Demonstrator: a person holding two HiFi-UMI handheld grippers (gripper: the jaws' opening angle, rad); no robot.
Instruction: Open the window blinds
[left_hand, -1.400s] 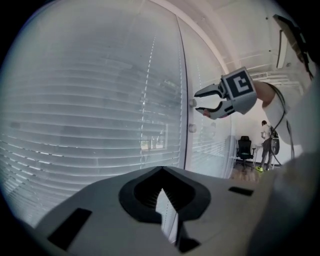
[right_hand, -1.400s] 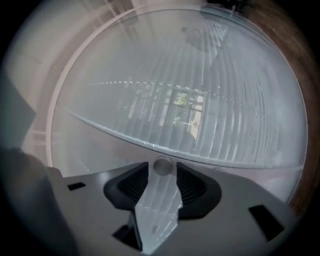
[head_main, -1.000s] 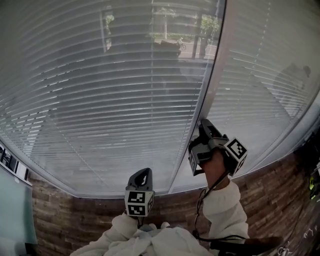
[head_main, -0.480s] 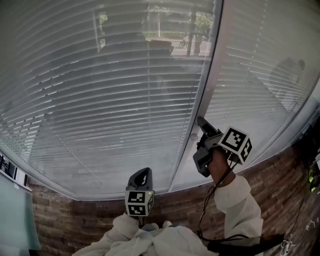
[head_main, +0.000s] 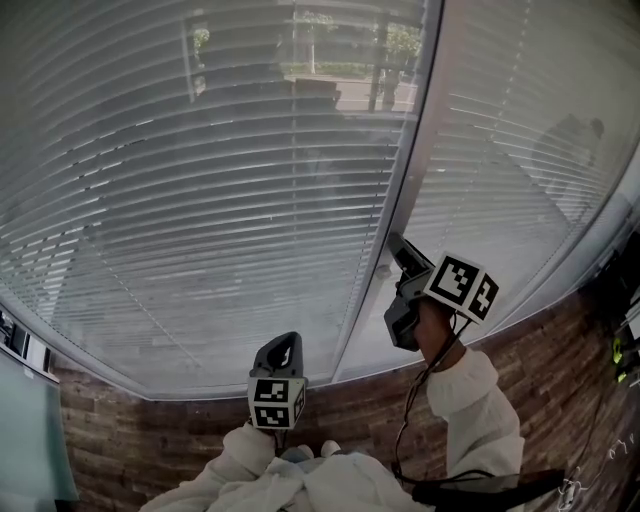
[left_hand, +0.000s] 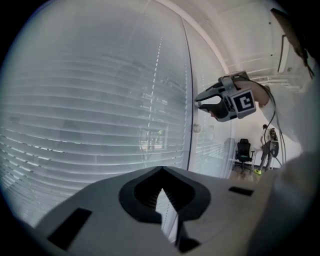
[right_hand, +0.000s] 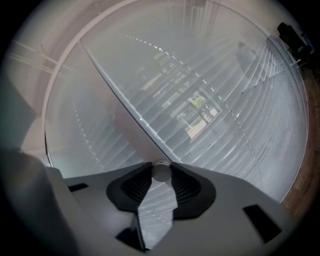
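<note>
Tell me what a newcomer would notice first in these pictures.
The white window blinds fill nearly the whole head view, with slats tilted enough that trees outside show through near the top. At the frame post between the two panes, the right gripper is shut on a small round white knob. The left gripper sits low in the middle, jaws together and empty.
</note>
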